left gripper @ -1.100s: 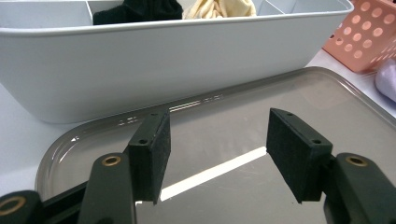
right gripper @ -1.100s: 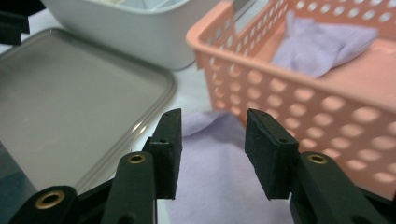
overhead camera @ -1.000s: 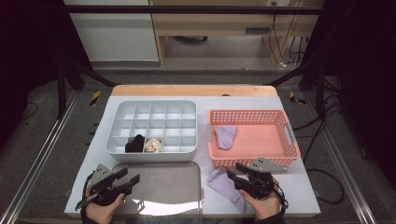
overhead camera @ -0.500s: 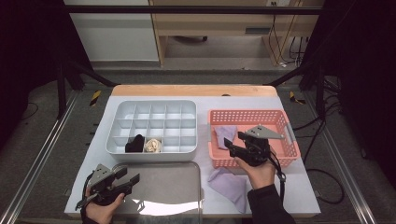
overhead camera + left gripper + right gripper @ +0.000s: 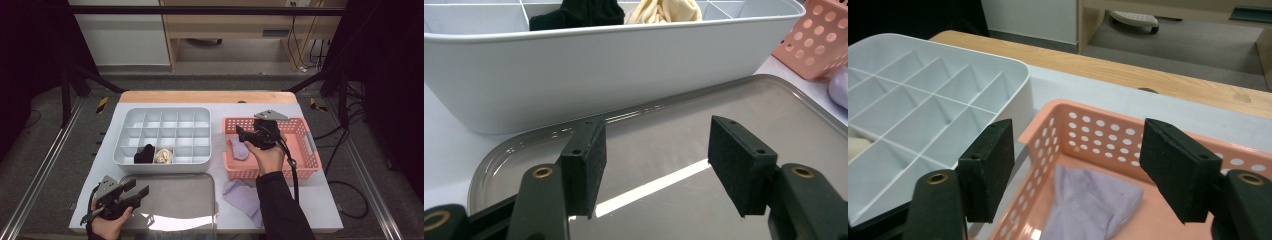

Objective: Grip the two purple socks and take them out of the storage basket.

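My right gripper (image 5: 243,136) is up over the pink basket (image 5: 305,150), jaws wide apart w/ nothing between them. They've just been opening. Looking along its jaws, the lilac sock (image 5: 1090,207) lies in the basket just below and ahead of the pads, between the two, not touching either. Basket's perforated wall runs across right behind it. The white divided organizer (image 5: 928,120) sits off the left jaw, its corner just beside the basket's rim; most of its cells are bare.

From the high view, that same sock (image 5: 238,148) is in the basket's left end, under the gripper tips. A second lilac sock (image 5: 243,196) lies on the table by my right forearm, back from the gripper, btw the basket's near wall and the table edge.

My left gripper (image 5: 131,194) is low at the near-left of the table, jaws open too, empty. Its pads hang just over the grey tray (image 5: 674,165), which spreads out under and ahead of them. Right past the tray's far rim is the organizer's near wall. Over that wall I see a black sock (image 5: 579,12) and a cream sock (image 5: 664,10), side by side in neighbouring cells, well ahead of the jaws.
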{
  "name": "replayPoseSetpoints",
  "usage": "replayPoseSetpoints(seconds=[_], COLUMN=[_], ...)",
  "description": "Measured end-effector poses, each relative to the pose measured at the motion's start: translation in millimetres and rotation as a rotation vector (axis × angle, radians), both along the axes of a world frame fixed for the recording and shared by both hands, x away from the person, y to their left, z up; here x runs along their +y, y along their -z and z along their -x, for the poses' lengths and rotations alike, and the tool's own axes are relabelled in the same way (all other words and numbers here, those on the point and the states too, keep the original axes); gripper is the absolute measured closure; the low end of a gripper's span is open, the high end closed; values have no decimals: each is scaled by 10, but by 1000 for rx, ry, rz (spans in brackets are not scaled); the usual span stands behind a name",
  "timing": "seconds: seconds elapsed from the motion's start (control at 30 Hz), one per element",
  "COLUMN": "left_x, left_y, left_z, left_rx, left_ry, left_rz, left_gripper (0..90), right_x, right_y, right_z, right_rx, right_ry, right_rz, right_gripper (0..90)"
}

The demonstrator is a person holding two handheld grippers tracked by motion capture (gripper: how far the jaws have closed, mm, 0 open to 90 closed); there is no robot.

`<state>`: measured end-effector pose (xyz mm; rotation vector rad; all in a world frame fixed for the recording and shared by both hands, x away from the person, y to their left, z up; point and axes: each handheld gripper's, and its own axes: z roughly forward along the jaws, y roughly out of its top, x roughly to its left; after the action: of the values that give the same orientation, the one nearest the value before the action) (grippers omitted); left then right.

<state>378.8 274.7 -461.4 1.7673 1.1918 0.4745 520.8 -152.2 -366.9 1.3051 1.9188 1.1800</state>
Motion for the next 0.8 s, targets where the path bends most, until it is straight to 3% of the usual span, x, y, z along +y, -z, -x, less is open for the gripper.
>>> replayPoseSetpoints(seconds=[0.3,0.4,0.8], left_x=[-1,4,11], left_y=[2,1,3], left_z=[-1,0,-4], left_rx=[-1,-1,2], left_ry=[3,2,4], left_rz=[0,2,4], left_gripper=[402,402,402], right_x=[16,1,4], right_y=[80,135,382], right_z=[-332,-416,-634], right_rx=[37,42,84], right_ry=[46,63,103], right_rz=[56,33,93], right_gripper=[307,299,288])
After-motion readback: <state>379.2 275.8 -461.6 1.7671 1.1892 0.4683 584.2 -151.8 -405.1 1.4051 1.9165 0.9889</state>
